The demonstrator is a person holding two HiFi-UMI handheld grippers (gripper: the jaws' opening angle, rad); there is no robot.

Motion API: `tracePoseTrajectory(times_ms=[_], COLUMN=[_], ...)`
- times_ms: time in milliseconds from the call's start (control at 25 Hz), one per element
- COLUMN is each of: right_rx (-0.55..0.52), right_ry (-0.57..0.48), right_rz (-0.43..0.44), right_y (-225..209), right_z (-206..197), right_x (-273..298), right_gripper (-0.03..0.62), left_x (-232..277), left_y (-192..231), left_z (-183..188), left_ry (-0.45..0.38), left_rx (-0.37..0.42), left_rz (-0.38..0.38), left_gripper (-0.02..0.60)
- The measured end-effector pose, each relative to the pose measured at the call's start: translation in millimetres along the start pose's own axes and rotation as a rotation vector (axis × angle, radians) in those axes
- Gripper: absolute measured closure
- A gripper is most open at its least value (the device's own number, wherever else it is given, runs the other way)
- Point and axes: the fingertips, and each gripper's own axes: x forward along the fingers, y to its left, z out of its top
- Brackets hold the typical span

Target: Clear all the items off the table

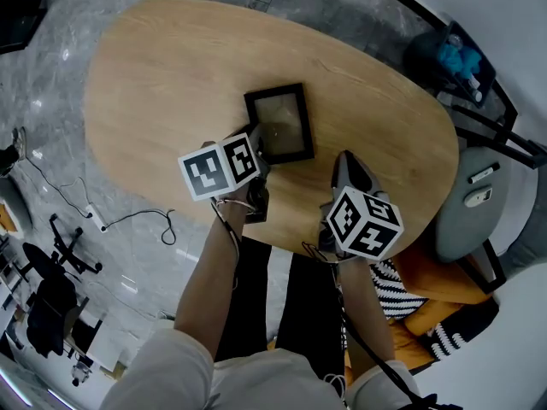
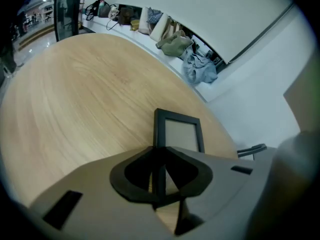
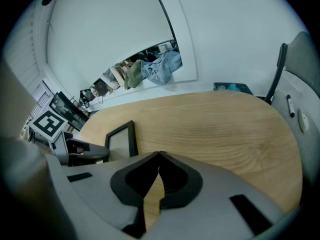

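The frame (image 1: pixel 280 122) lies flat near the middle of the bench (image 1: pixel 171 67). The left gripper (image 2: pixel 159 150) pinches the frame's near left corner, its side bar running between the jaws. The right gripper (image 3: pixel 159 155) hovers just beside the frame, jaws pressed together with nothing between them.

your left gripper (image 2: pixel 160 151) points steeply down, jaws pinched on the side bar of the picture frame (image 2: pixel 179 134). your right gripper (image 3: pixel 159 155) sits beside it, same tilt, jaws closed together, nothing between them. both forearms reach forward.
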Motion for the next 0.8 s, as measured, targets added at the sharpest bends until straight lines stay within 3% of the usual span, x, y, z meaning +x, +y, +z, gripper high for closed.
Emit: tracePoseTrajectory(times_ms=[600,800], right_rx=[0.006,0.011], right_ry=[-0.029,-0.035], right_rz=[0.003,-0.008], right_y=[-1,-8], right_z=[-6,-10], right_x=[-13,-18], right_gripper=[0.569,0.569], left_x=[-6,-16], left_y=[-3,-16], left_z=[0,-11], left_ry=[0.01,-0.004], left_rx=[0.016,0.07], left_rz=[-0.052,-0.069], left_gripper=[0.508,0.508])
